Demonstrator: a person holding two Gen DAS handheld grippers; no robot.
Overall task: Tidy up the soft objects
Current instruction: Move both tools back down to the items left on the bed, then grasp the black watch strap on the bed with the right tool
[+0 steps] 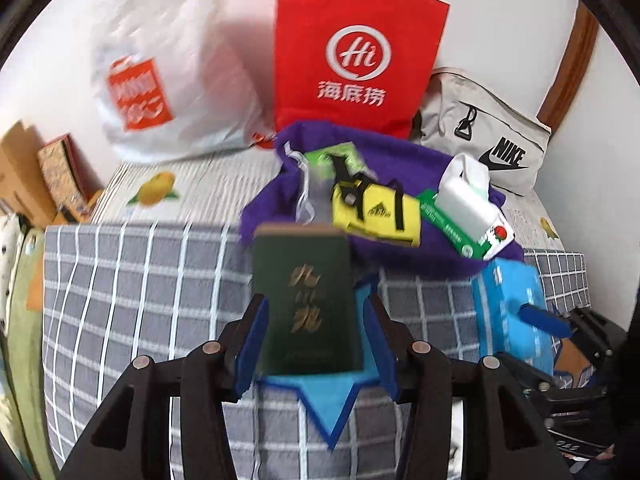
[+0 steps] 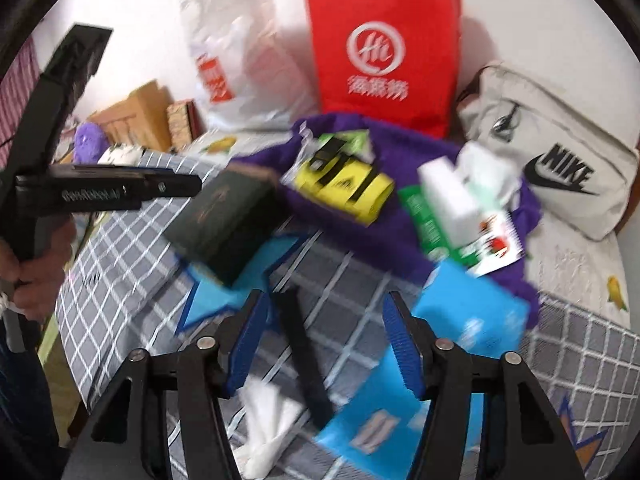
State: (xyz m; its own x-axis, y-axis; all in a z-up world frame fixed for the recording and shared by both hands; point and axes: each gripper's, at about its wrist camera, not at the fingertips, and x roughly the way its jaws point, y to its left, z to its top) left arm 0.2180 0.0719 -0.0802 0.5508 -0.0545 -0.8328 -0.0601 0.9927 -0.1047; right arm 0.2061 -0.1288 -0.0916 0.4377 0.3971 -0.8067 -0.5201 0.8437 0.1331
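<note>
1. The bed point(image 1: 120, 280) carries everything, under a grey checked cover; leaning on the wall at 12 o'clock are a red tote bag point(image 1: 356, 52) and, at 11, a white plastic bag point(image 1: 160, 92), with a grey Nike pouch point(image 1: 484, 136) at 2 o'clock.
2. A purple towel point(image 1: 400, 160) lies crumpled mid-bed, serving as the gathering spot — on it rest a yellow mini duffel point(image 1: 376, 208), a green-and-white tissue pack point(image 1: 464, 208) and a clear pouch, all close together.
3. A blue tissue pack point(image 2: 472, 312) lies at the towel's near edge, just beside the right tongs point(image 2: 326, 340) at their 1 o'clock. A second blue pack sits under them at 5 o'clock.
4. The left tongs point(image 1: 316, 332) are clamped on a dark green packet point(image 1: 308, 300) with gold lettering, held upright above a blue star-shaped mat; the right-wrist view shows it lifted clear of the cover.
5. The right tongs stand apart, holding nothing — a black strap and white tissue lie below them.
6. Judgement: the step in hand looks like carrying the green packet toward the towel pile at 12 o'clock. The next move calls for a forward reach and a gentle release beside the duffel. The frames are blurred, so fine contact is unclear.
</note>
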